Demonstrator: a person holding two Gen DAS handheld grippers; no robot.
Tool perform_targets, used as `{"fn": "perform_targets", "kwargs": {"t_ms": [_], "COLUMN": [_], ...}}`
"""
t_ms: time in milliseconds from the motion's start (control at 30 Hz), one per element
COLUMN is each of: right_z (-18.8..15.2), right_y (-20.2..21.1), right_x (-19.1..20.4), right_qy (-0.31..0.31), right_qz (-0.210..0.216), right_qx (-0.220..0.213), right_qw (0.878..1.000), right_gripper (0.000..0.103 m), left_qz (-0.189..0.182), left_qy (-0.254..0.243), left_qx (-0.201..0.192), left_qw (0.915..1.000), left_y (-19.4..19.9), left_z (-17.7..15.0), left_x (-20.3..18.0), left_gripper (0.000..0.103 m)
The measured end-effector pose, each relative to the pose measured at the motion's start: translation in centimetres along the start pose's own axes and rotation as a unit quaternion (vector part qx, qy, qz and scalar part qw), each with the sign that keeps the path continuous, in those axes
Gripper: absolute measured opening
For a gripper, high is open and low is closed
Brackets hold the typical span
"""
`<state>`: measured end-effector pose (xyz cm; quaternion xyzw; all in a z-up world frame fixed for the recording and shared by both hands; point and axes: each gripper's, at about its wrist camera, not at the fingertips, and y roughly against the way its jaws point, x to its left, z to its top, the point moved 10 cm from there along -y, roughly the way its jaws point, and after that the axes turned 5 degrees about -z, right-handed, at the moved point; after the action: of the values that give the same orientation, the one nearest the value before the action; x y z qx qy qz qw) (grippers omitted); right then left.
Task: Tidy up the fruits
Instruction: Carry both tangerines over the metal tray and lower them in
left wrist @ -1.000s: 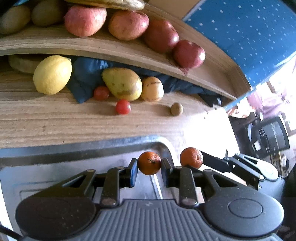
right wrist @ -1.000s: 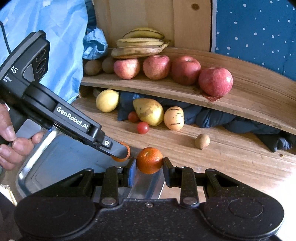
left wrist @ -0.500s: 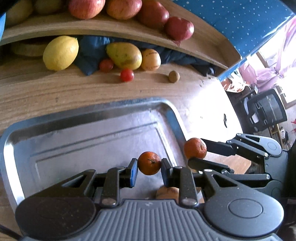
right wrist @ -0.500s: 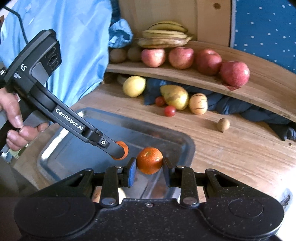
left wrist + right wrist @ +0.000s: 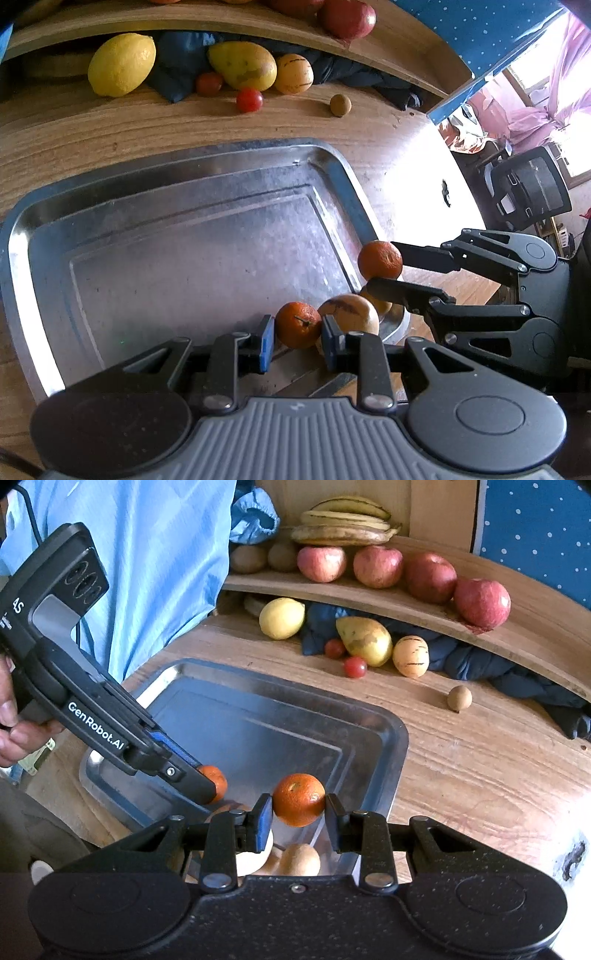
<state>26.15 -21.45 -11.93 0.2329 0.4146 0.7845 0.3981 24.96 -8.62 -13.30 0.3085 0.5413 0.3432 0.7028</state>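
Both claws carried their tangerines back over the tray [image 5: 44, 236].

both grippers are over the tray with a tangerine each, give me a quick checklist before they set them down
1. Left gripper shut on its tangerine: ok, pads press both sides.
2. Right gripper shut on its tangerine: ok, fruit sits centred between the pads.
3. Bare floor in the metal tray for the drop: ok, most of it is bare.
4. Fruit already in the tray's near corner, a pale round fruit right under the grippers: not ok, release to the side of it.
5. Grippers apart from each other: ok, a gap shows between them in the left wrist view.
6. Height of the tangerines above the tray floor: cannot tell.
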Motion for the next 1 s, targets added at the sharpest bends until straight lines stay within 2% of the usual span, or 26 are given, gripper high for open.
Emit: {"fn": "perform_targets", "kwargs": {"t_ms": [500,1000], "right_z": [-0.8,-1.3], "right_y": [-0.7,-1.4], "right_x": [-0.4,-0.6], "right_qy": [0.005,0.013], "right_qz": [-0.011,-0.002], "right_qx": [0.019,0.037], "right_qw": [1.0,0.999], "right_gripper": [0.032,0.033], "left_qz": [0.013,0.02], "left_qy": [0.003,0.008], "left_qx": [0.018,0.027], "left_qw": [0.9997,0.9994], "left_y": [-0.7,-1.2], "left_z": [-0.7,-1.2], "left_x": [0.1,0.0], "left_gripper": [0.03,0.03]}}
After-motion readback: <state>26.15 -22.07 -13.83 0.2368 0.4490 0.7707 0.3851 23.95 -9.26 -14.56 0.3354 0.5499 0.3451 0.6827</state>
